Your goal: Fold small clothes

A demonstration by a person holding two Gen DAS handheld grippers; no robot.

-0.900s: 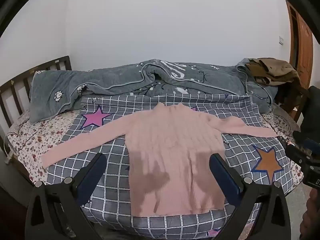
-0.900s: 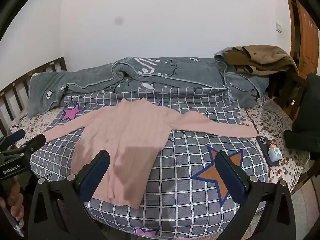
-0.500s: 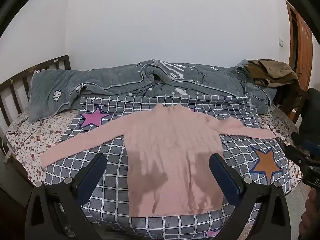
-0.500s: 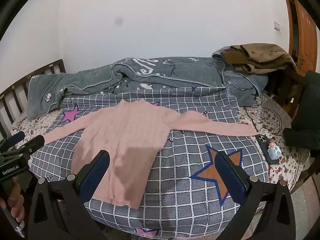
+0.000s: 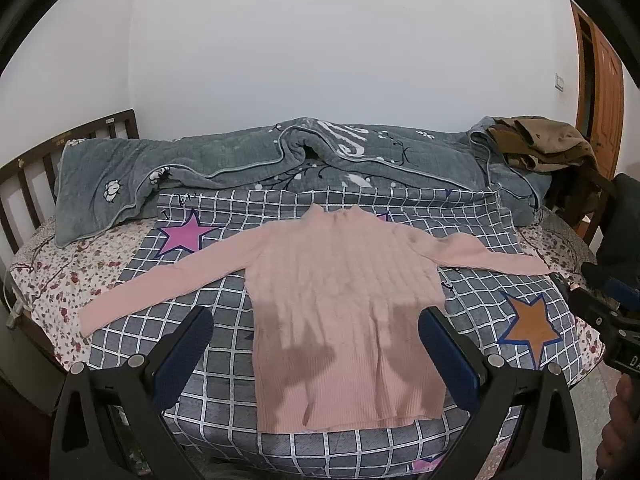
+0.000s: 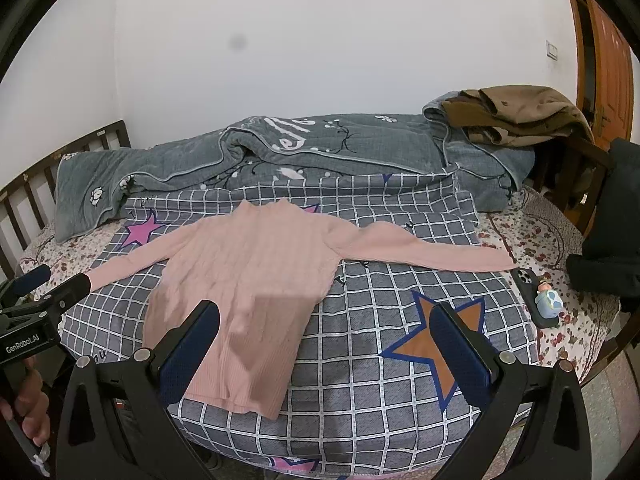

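A pink ribbed sweater (image 5: 340, 300) lies flat on the grey checked bedsheet (image 5: 224, 292), both sleeves spread out sideways, hem toward me. It also shows in the right wrist view (image 6: 248, 288). My left gripper (image 5: 316, 320) is open and empty, held above the sweater's lower half without touching it. My right gripper (image 6: 326, 316) is open and empty, above the sheet just right of the sweater's hem. Each gripper shows at the edge of the other's view: the left gripper (image 6: 44, 292) and the right gripper (image 5: 600, 300).
A grey quilt (image 5: 248, 164) is bunched along the back of the bed. Brown clothes (image 6: 516, 114) are piled at the back right. A phone and a small figurine (image 6: 548, 300) lie on the floral sheet at the right. A wooden headboard (image 5: 28, 172) stands at the left.
Both grippers have drifted slightly back and up, so the sweater sits a little lower and farther in view. Both stay open; the sweater has not moved.
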